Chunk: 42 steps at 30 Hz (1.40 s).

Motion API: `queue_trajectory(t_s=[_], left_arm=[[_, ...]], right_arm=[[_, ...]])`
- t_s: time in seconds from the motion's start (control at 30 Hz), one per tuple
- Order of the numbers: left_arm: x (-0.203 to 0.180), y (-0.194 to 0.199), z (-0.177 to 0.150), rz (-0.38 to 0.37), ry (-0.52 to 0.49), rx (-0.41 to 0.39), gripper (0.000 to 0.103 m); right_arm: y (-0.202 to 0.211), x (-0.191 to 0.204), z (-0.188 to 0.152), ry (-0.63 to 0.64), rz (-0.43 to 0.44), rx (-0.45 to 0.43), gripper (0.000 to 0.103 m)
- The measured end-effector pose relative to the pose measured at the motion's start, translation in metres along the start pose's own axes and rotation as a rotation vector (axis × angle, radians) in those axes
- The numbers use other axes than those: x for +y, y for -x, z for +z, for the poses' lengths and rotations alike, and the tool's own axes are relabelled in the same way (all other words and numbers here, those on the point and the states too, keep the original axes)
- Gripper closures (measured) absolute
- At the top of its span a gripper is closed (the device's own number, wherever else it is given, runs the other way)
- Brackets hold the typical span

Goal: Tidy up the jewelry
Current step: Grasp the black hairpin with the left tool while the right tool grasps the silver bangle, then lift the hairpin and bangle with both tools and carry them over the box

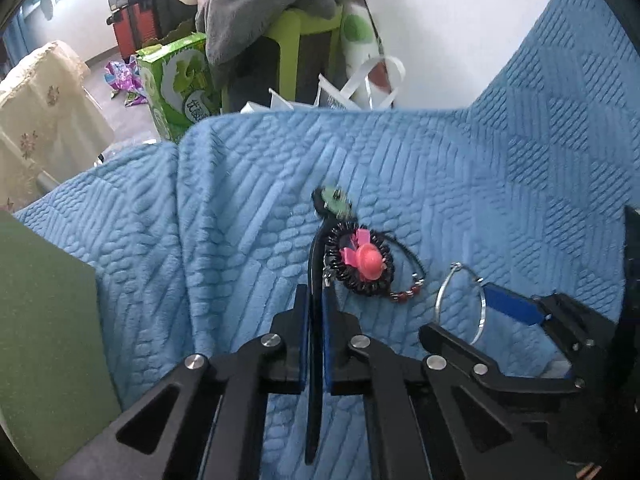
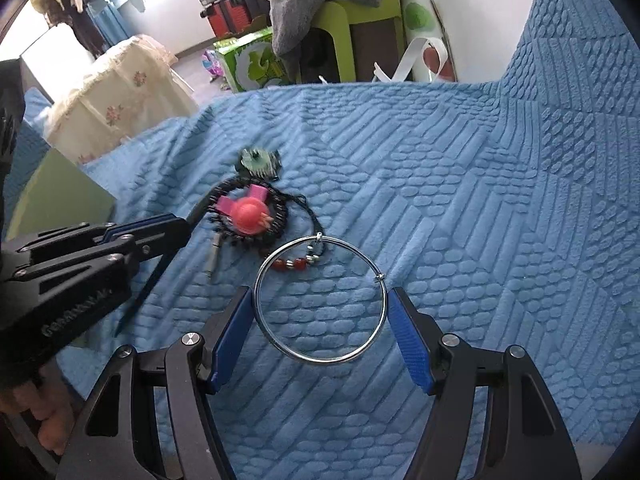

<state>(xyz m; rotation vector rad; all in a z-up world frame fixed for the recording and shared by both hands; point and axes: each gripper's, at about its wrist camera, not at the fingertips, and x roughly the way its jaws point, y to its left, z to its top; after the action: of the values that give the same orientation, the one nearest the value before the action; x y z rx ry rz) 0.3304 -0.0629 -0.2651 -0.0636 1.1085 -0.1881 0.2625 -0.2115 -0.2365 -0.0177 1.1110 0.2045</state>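
Observation:
My left gripper [image 1: 316, 304] is shut on a black strap [image 1: 314, 360] whose far end carries a green ornament [image 1: 336, 200]. It also shows in the right wrist view [image 2: 176, 228]. Beside it lie a black coiled hair tie with a pink hat charm [image 1: 366, 264] and a black cord bracelet with red beads [image 1: 408, 294]. My right gripper [image 2: 320, 312] is open around a silver bangle [image 2: 320, 356] lying on the blue quilted cover [image 2: 460, 200]. The pads stand at the bangle's sides. The bangle also shows in the left wrist view [image 1: 482, 312].
A green box [image 1: 40, 320] stands at the left edge of the cover. Beyond the cover's far edge are a green stool with a grey blanket [image 1: 280, 0], a green carton [image 1: 180, 84], white bags and a cream cloth-covered piece of furniture [image 1: 44, 120].

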Motion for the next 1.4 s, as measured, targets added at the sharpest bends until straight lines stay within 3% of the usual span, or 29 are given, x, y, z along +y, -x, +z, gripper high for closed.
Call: queue_trajectory(t_s=[0.43,0.63,0.7,0.77,0.8,1.0,1.1,1.4], left_arm=[[0.032,0.073,-0.002,-0.017,0.031,-0.067,0.103],[0.045,0.071,-0.016,-0.131,0.073,-0.048,0.103],[0.043,0.059,-0.016,-0.125,0.068,-0.01,0.09],[0.04,0.051,-0.015,-0.106,0.066,-0.016,0.052],[0.039,0.048,-0.015,-0.098,0.066,-0.023,0.048],[0.034,0.016,-0.009,-0.05,0.035,0.019,0.053],[0.032,0.003,-0.007,-0.04,0.029,0.043,0.069],[0.009,-0.021,-0.013,0.03,-0.084,0.055,0.08]], right_arm=[[0.053,0.032,0.015,-0.007,0.005,-0.074,0.037],[0.056,0.042,0.01,0.004,-0.006,-0.068,0.037],[0.053,0.039,0.006,-0.004,-0.011,-0.065,0.037],[0.05,0.035,-0.001,-0.017,-0.012,-0.06,0.037],[0.048,0.032,-0.005,-0.027,-0.012,-0.054,0.037],[0.038,0.014,-0.012,-0.072,0.002,-0.04,0.037],[0.037,0.006,-0.012,-0.089,0.006,-0.046,0.037],[0.029,-0.002,-0.011,-0.112,0.023,-0.035,0.037]])
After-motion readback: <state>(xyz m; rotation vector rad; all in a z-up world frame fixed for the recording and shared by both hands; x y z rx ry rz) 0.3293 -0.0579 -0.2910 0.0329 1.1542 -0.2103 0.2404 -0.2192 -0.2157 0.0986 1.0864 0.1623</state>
